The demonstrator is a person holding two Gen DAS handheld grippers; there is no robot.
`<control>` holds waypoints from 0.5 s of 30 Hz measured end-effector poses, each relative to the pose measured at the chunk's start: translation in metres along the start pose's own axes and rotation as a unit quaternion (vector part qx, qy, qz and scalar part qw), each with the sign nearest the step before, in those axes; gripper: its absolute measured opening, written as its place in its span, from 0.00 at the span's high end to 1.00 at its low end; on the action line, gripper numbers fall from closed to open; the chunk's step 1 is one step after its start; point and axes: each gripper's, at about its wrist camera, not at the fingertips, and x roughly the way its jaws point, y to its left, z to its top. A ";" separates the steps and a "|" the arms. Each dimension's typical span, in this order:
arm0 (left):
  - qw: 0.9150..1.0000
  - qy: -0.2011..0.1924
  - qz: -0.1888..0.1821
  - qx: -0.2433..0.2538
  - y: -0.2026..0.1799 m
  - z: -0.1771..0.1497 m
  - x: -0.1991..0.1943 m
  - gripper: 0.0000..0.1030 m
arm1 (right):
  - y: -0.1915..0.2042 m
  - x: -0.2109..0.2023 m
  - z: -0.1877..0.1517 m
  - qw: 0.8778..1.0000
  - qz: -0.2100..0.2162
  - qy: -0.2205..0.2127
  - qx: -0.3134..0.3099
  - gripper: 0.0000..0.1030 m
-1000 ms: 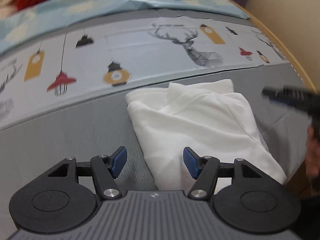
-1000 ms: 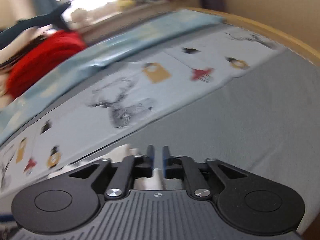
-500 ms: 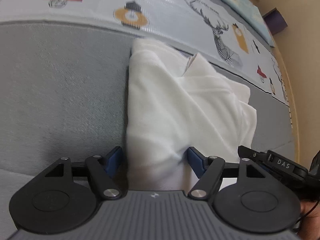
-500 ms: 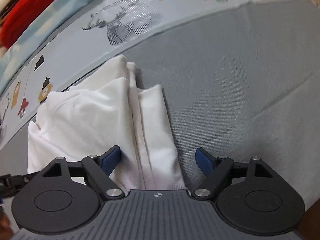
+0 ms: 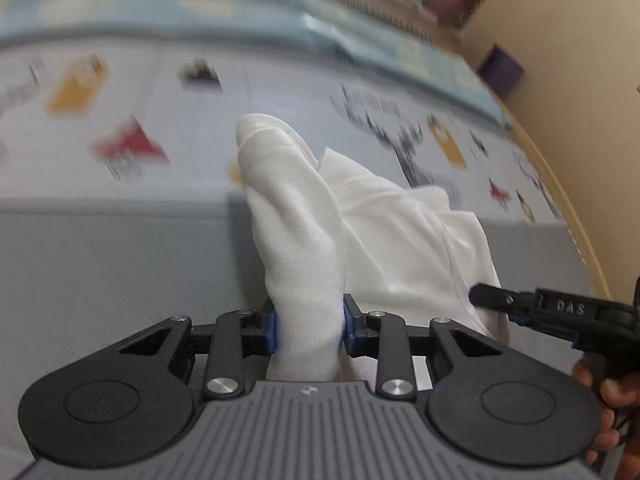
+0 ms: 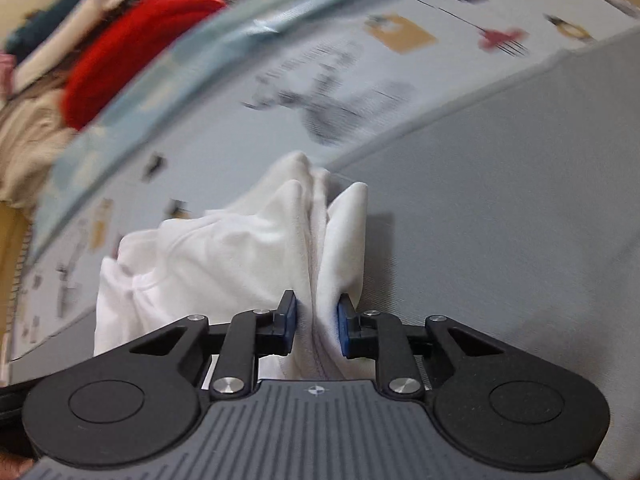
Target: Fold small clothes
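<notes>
A small white garment (image 5: 360, 216) lies partly folded on a grey bedspread (image 5: 100, 264). My left gripper (image 5: 309, 326) is closing on the garment's near left corner, and bunched cloth fills the gap between its blue pads. In the right wrist view the same white garment (image 6: 224, 256) rises in a ridge toward the camera. My right gripper (image 6: 316, 330) is closing on the near right corner, with folded layers pinched between its pads. The right gripper's black body (image 5: 560, 316) and a hand (image 5: 612, 400) show at the right edge of the left wrist view.
A pale printed sheet with deer and lantern motifs (image 5: 280, 96) lies beyond the garment. Behind it run a light blue cover (image 5: 240, 4) and a pile of red cloth (image 6: 132, 52) and beige cloth (image 6: 28, 144). A wooden bed edge (image 5: 576, 216) curves along the right.
Both grippers came down over the garment's near corners with wide jaws and have since closed onto the cloth. The near edge is now bunched up and raised toward the cameras.
</notes>
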 end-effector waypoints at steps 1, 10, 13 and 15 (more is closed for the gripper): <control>1.000 -0.024 0.007 0.008 0.006 0.005 -0.010 0.67 | 0.011 0.002 0.003 1.000 0.010 -0.010 -0.011 0.80; 0.993 -0.095 0.033 -0.068 0.079 0.025 -0.065 0.37 | 0.077 0.006 0.013 0.990 -0.006 -0.124 -0.062 0.59; 0.997 -0.045 0.019 -0.062 0.086 0.018 -0.057 0.37 | 0.072 0.012 0.016 0.994 0.014 -0.096 -0.050 0.59; 0.999 -0.017 0.017 -0.041 0.079 0.011 -0.046 0.37 | 0.073 0.013 0.013 0.995 0.026 -0.070 -0.062 0.59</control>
